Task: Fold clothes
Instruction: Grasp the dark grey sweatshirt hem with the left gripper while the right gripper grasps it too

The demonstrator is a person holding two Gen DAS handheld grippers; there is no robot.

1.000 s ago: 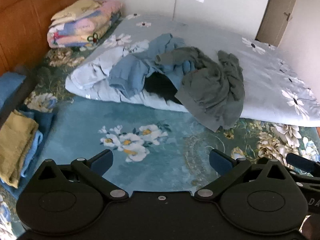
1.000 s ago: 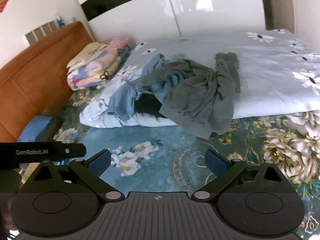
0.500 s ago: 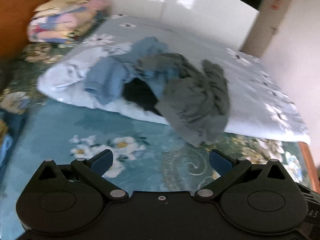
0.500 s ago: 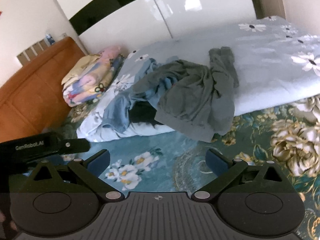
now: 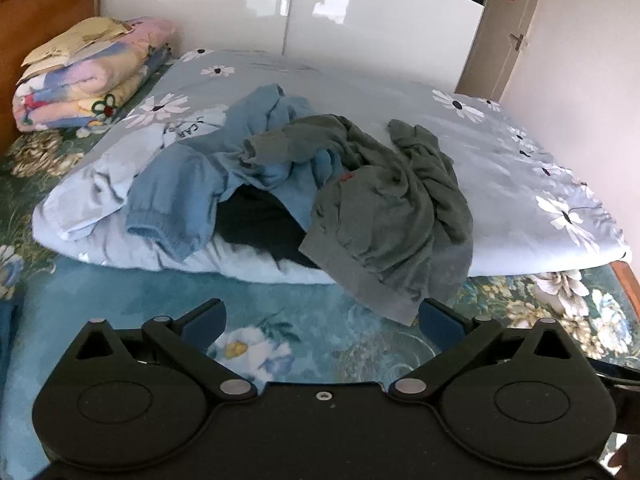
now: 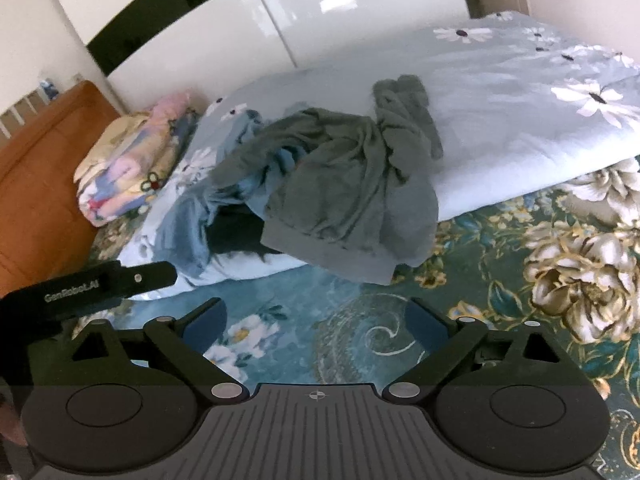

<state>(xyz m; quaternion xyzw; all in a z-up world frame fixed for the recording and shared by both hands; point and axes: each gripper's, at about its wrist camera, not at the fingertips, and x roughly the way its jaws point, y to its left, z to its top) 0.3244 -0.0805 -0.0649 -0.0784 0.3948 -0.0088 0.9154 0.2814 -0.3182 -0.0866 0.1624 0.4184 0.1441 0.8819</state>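
Observation:
A crumpled grey-green garment lies on top of a clothes pile, its hem hanging over the front edge of a pale blue daisy duvet. A blue garment and a dark one lie under it to the left. My left gripper is open over the teal floral sheet, with the grey hem just off its right finger. The jaws of my right gripper stand wide and are closing, with nothing between them.
A folded pastel blanket sits at the back left against the orange headboard. White wardrobe doors stand behind the bed. The left gripper's body shows at the left of the right wrist view.
Both grippers have come lower and closer to the clothes pile, which now looks larger. The left view has swung right, and the folded stack at its left edge has gone from view.

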